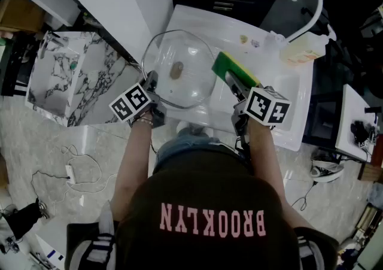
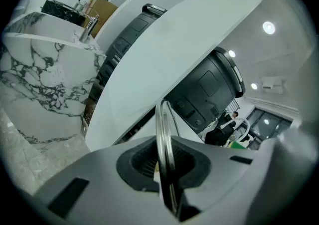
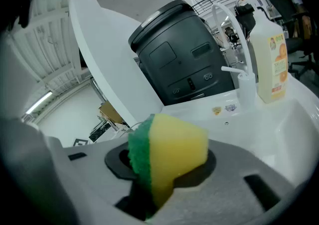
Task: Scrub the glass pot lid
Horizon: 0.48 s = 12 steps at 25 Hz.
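Left gripper [image 1: 151, 83] clamped on the steel rim of the lid [image 1: 179, 50], which is held tilted over the left part of the sink [image 1: 293, 122]; knob [image 1: 176, 70] at the lid's centre; right gripper [image 1: 233, 85] closed on a sponge [image 1: 230, 69], green layer to its left, yellow to its right; sponge just beside the lid's right edge, contact not discernible; bottle [image 1: 302, 53] and faucet [image 1: 312, 0] at the sink's far right corner.
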Tool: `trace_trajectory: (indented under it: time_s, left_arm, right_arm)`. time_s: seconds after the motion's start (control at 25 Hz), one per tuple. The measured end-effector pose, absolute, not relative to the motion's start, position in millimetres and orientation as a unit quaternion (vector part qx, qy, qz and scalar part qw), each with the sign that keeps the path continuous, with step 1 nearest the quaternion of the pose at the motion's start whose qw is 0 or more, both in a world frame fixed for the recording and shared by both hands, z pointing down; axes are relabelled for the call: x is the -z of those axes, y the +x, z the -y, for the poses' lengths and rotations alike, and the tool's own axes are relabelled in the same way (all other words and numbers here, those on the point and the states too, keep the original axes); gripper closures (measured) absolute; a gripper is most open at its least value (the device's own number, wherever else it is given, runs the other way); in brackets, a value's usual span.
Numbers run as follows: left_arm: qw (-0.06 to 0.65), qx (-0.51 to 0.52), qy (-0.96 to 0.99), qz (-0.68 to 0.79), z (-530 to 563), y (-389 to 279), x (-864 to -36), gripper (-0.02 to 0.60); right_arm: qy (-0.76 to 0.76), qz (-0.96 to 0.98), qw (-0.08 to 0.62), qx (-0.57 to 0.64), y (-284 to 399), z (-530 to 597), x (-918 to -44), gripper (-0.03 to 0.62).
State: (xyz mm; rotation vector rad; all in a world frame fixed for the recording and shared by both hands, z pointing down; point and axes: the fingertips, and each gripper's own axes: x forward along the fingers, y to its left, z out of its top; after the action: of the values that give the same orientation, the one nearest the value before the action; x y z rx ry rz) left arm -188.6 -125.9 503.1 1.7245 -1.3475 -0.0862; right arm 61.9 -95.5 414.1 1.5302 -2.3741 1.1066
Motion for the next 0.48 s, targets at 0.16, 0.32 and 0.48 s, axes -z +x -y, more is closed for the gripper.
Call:
trace_trajectory:
  time_s: [0.16,0.32,0.48]
  left_arm:
    - [0.458,0.034,0.701,0.545,128.0,-187.8,-502.0,0.568]
    - [0.459,0.032,0.703,0.543,128.6,-187.3,-502.0,0.568]
    - [0.460,0.028,0.705,0.540,128.5,-186.7,-502.1,0.568]
  right_arm:
    - [0.502,0.783,0.062,-0.361,61.0,94.9,-414.2,0.467]
    - [0.502,0.782,0.065,-0.364,61.3,90.0,-416.2,0.467]
    - [0.500,0.780,0.057,-0.373,63.1,85.2,-415.1,0.467]
